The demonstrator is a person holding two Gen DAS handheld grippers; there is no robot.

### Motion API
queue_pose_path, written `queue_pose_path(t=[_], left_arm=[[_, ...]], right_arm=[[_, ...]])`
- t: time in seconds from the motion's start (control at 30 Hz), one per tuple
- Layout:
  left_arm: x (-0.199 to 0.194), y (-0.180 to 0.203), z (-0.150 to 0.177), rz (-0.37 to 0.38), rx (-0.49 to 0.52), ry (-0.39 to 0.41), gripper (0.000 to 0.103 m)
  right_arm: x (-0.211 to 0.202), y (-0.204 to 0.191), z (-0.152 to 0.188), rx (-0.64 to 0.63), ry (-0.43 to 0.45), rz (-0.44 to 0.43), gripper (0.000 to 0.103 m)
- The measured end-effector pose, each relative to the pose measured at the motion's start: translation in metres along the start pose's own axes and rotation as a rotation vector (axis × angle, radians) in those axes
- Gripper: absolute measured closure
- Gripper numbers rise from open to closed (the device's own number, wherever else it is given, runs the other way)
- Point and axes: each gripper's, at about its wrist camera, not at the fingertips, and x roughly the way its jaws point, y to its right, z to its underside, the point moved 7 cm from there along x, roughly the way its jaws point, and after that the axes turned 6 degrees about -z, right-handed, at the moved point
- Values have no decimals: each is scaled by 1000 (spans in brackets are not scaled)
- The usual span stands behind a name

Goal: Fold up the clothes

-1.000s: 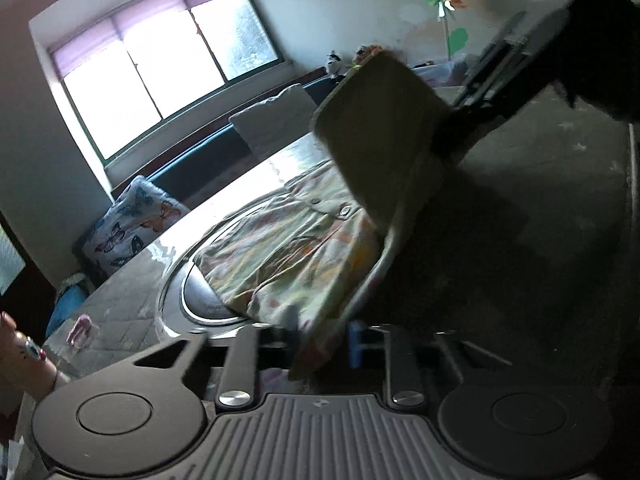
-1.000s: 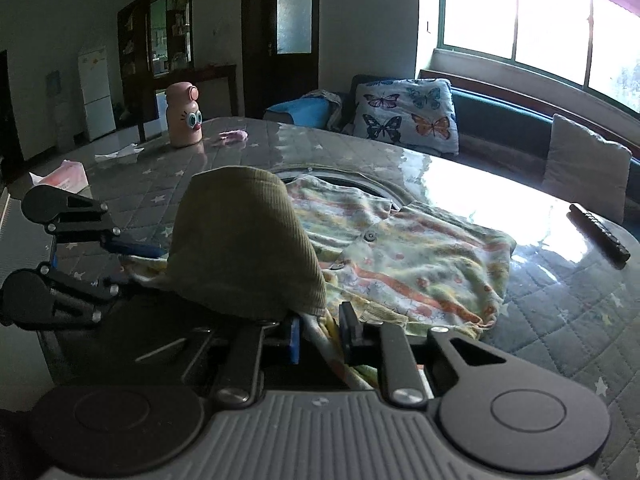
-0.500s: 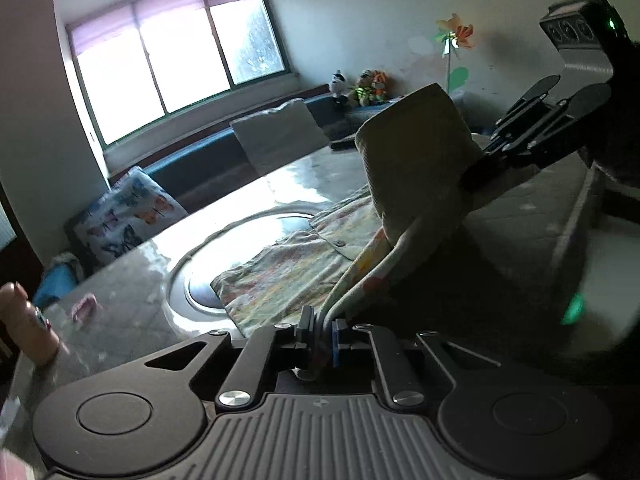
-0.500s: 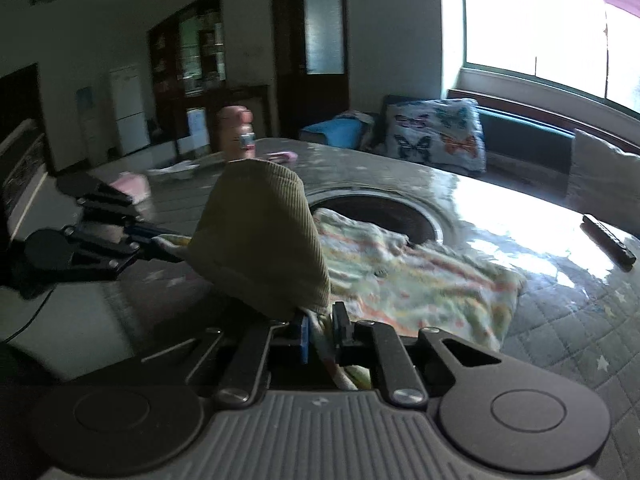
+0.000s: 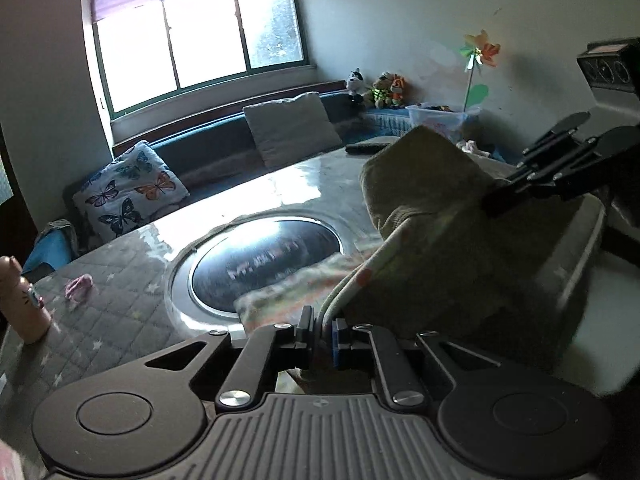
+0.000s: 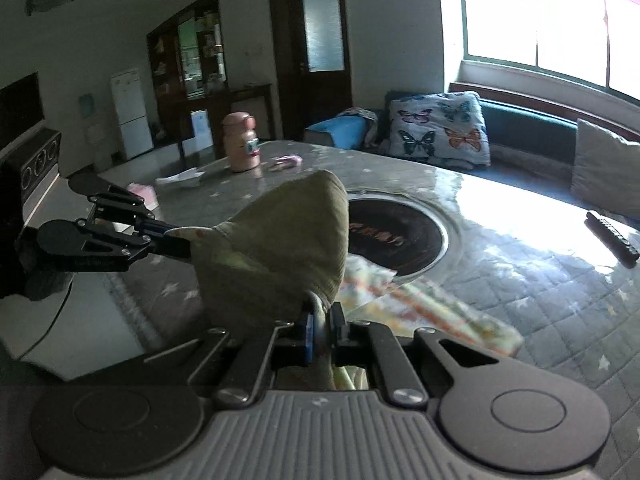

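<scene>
Garment (image 5: 432,216) lifted off table (image 6: 520,280), left gripper (image 5: 322,330) and right gripper (image 6: 322,330) each clamped on its edge; mid-fold; next, lay it over evenly

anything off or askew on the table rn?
Mostly normal. Both tongs, left and right, pinch the garment in midair; its patterned tail trails blurred across the table, partly over the round inset. Crumpled pink scrap lies loose.

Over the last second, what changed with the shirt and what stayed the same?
Both tools, left and right, lifted the shirt up and back, uncovering the round glass plate. Only its far hem trails on the table. Both grips, the pink bottle and the remote stayed.
</scene>
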Motion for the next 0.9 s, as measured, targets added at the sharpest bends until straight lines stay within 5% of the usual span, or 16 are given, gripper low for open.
queue_pose_path(t=[0.27,0.5,0.73,0.9], left_arm=[[88,-30,-34,-9,-33,-53,94],[163,-42,-15,-35,-95,-176,90],[171,-55,-3,-115,-127,-193,73],[161,-68,-9,-191,-160,-184,73]], right_arm=[[51,68,-32,61,-33,68,98],[118,110,-19,118,-90,143,96],[123,127,-1,193,-40,221,84],[93,110,1,212,37,238,74]])
